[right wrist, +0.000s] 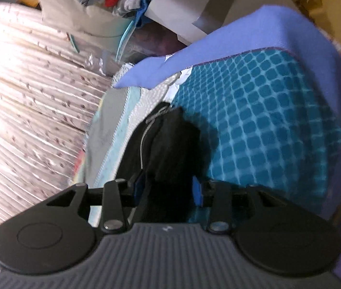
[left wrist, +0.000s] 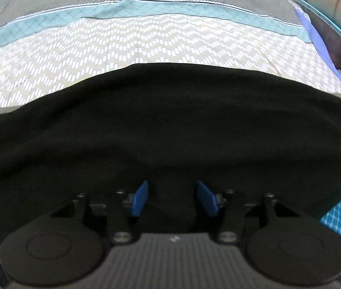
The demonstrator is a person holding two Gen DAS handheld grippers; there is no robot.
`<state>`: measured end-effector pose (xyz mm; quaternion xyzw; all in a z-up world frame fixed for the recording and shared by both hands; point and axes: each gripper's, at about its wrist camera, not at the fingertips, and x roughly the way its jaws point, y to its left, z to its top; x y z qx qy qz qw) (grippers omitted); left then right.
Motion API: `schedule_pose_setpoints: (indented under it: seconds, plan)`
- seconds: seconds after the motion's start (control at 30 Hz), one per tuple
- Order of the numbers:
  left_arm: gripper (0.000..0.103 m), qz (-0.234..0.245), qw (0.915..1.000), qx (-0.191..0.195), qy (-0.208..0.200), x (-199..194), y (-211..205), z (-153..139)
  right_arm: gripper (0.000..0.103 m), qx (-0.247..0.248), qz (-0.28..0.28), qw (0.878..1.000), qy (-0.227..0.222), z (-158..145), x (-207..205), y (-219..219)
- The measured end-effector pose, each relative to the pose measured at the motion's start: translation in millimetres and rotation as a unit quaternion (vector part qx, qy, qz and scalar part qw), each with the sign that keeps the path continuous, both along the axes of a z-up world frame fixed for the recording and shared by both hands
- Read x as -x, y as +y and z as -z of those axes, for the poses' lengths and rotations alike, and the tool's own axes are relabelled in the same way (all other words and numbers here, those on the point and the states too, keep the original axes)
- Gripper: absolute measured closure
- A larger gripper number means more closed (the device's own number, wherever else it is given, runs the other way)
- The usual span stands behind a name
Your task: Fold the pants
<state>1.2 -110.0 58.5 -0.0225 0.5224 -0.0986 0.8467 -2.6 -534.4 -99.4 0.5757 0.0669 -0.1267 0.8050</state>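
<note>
Left wrist view: black pants [left wrist: 170, 120] sprawl across the patterned bedsheet [left wrist: 146, 45], left gripper [left wrist: 170, 198] pinching limp, light cloth at six o'clock, right gripper [right wrist: 168, 190] clamping a bunched edge—grab hems, not middles.

Left wrist view: close, low over the black pants [left wrist: 170, 125], facing across the striped bedspread [left wrist: 146, 43]. Right wrist view: close, tilted sideways, facing along the bunched pants [right wrist: 168, 144]. Shared: pants, bedspread.
</note>
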Motion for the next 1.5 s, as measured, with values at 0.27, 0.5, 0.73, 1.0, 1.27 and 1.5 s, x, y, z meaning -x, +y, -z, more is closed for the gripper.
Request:
schedule_pose_setpoints:
  seconds: [0.27,0.5,0.73,1.0,1.27,1.5]
  plan:
    - [0.057,-0.007,1.0000,0.004,-0.002,4,6,-4,0.077,0.059,-0.005,0.997,0.041,-24,-23,-16]
    - [0.058,-0.023,0.9986,0.039,-0.027,5,28,-19,0.081,0.208,-0.060,0.976,0.034,-89,-22,40]
    - [0.058,-0.055,0.9950,0.066,-0.050,21,69,-28,0.080,0.401,-0.230,0.885,0.063,-119,-60,182]
    - [0.053,-0.083,0.9879,0.099,-0.086,62,135,-42,0.032,0.513,-0.331,0.782,0.128,-80,-78,299]
    - [0.017,-0.201,0.9588,0.120,-0.160,116,245,-66,0.034,0.432,-0.304,0.839,0.127,-103,-71,258]
    - [0.010,-0.293,0.9286,0.183,-0.134,127,302,-34,0.063,0.386,-0.276,0.872,0.119,-130,-83,264]
